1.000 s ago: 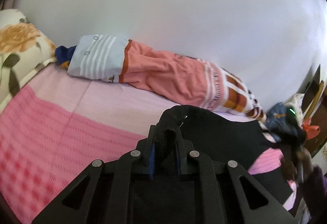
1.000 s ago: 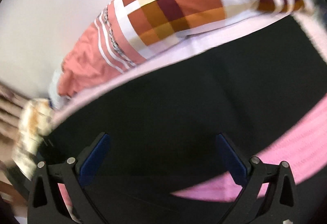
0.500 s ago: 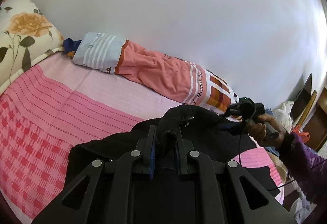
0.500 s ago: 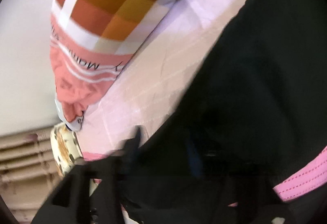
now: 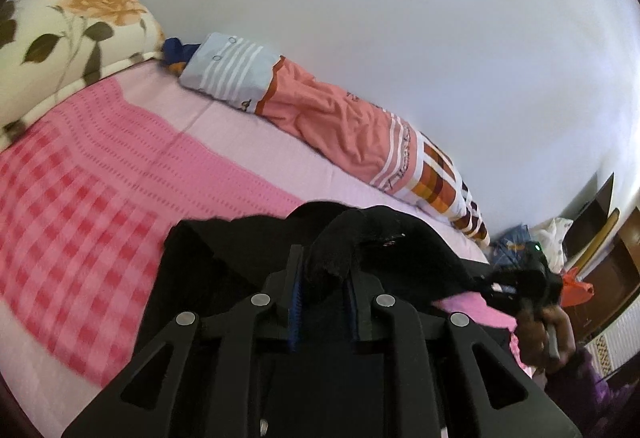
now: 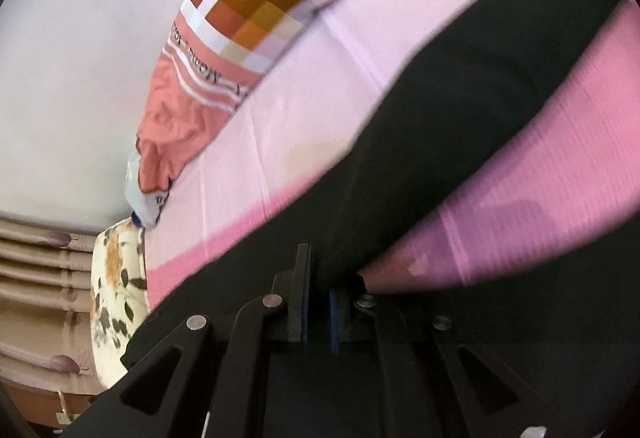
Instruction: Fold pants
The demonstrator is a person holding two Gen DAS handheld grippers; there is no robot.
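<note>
Left hand-held gripper [image 5: 322, 292]: my pads are clamped on a bunched fold of the black pants [image 5: 240, 258], and the jaws are easing open a touch with the cloth between them.
Right hand-held gripper [image 6: 318, 302]: jaws closing down, nearly together, pinching a thin edge of the same pants; my hand [image 5: 538, 334] shows at the far right of the left view.
Pants: draped over the pink bed cover [image 5: 100, 174], one black band running slantwise off to the right.
Handling: I'd say soft, light and floppy; it sags between my grips. Best taken at hems or waistband, both layers together, or a layer may slip out.
Bed: checked pink cover, floral pillow [image 5: 60, 22] at the head, a long orange bolster [image 5: 340, 126] by the wall.
Room: plain pale wall [image 5: 400, 18]; cluttered clothes and dark furniture at the right.
</note>
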